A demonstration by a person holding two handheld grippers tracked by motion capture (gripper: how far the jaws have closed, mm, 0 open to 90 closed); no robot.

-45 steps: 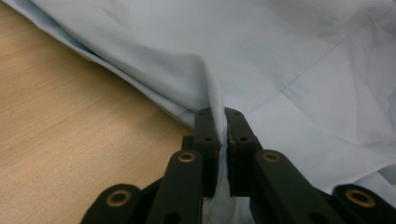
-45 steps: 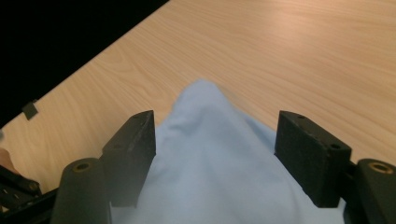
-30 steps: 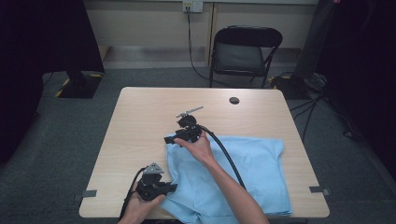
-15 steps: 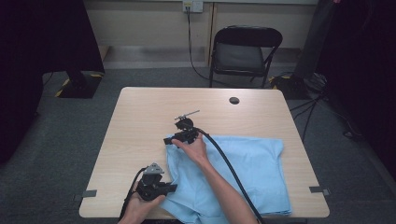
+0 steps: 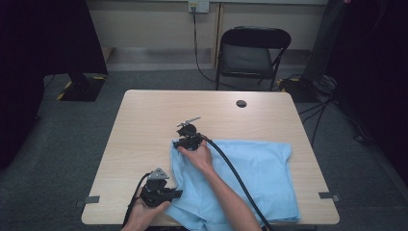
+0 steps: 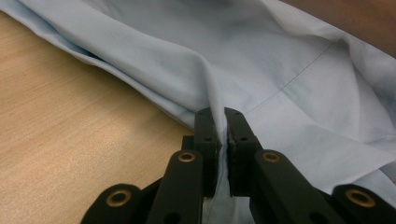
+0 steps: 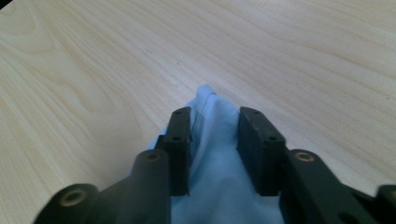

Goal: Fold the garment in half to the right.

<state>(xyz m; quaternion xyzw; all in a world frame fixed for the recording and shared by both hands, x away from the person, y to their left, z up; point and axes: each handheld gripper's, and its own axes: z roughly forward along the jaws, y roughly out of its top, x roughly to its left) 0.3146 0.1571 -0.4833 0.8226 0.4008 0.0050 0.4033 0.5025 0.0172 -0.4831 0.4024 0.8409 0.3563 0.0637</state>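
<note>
A pale wooden table (image 5: 144, 139) stood on grey carpet, with a black folding chair (image 5: 252, 55) behind its far edge. A light blue cloth (image 5: 260, 178) lay rumpled over the table's near right part. A small dark disc (image 5: 241, 103) sat near the far edge.

The right gripper (image 7: 215, 128) rested at the cloth's far left corner. Its jaws had just been closing, with the corner bunched up between them; one pad touched the fabric, the other stood just apart.

The left gripper (image 6: 222, 128), at the near left edge, was clamped tight on a raised fold of cloth.
</note>
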